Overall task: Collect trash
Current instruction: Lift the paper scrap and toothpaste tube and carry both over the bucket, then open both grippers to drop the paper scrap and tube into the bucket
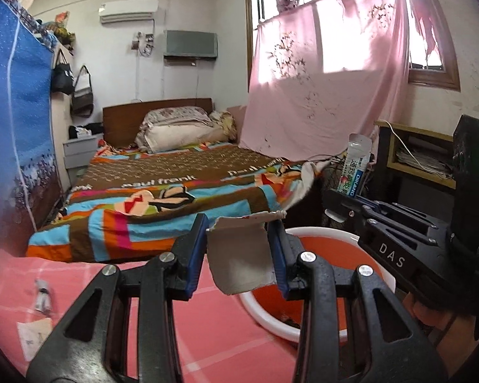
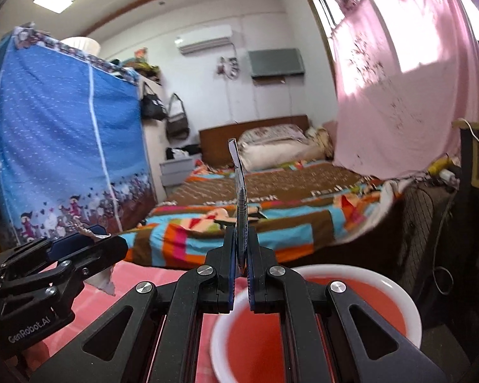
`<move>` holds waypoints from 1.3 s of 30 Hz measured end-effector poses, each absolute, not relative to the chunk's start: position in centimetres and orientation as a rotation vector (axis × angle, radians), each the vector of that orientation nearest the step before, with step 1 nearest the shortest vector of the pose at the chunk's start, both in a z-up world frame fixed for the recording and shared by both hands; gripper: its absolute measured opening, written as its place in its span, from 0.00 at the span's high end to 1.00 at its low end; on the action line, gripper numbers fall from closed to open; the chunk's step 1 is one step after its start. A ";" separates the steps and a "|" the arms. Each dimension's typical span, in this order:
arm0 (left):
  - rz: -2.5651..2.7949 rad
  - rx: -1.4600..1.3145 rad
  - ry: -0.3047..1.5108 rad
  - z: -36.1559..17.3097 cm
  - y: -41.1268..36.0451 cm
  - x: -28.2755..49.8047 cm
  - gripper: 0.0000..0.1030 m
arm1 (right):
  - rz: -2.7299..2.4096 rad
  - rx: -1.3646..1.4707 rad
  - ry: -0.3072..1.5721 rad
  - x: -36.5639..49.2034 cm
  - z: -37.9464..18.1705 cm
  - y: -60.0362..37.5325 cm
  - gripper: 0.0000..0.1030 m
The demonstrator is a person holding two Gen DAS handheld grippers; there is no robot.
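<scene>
My left gripper (image 1: 238,249) is shut on a torn piece of grey cardboard (image 1: 239,255), held above the near rim of the red basin with a white rim (image 1: 322,233). My right gripper (image 2: 241,261) is shut on a flat white-and-blue sachet wrapper (image 2: 239,191), held edge-on over the same basin (image 2: 408,303). From the left wrist view the right gripper (image 1: 335,198) holds the wrapper (image 1: 356,166) upright to the right. From the right wrist view the left gripper (image 2: 105,245) shows at the left with the cardboard (image 2: 103,279) hanging from it.
A pink checked cloth (image 1: 207,335) covers the surface under both grippers. Two small paper scraps (image 1: 43,296) (image 1: 32,335) lie on it at the left. A bed with a striped cover (image 1: 175,185) lies ahead. A blue wardrobe (image 2: 64,143) stands left, a dark shelf (image 1: 415,159) right.
</scene>
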State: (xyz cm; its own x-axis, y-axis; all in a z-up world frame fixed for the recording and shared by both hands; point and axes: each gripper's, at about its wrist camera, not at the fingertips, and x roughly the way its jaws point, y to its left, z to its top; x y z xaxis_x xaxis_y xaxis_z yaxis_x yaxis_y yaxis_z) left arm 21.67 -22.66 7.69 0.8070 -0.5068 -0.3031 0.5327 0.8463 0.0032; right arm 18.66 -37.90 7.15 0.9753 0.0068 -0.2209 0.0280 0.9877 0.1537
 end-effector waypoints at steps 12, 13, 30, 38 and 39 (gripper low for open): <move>-0.655 0.047 0.523 4.9 -26.8 24.9 0.60 | -0.083 0.196 0.359 19.2 4.7 -41.3 0.96; -0.662 0.043 0.541 4.6 -27.1 25.1 0.60 | -0.085 0.199 0.371 19.4 4.5 -41.6 0.96; -0.685 0.027 0.744 1.3 -30.2 26.7 0.59 | -0.125 0.243 0.483 20.0 3.1 -43.3 0.94; -0.690 0.030 0.778 0.7 -30.7 27.0 0.53 | -0.146 0.263 0.480 19.8 3.2 -44.0 0.94; -0.690 0.030 0.778 0.7 -30.7 27.0 0.52 | -0.147 0.265 0.481 19.9 3.2 -44.0 0.94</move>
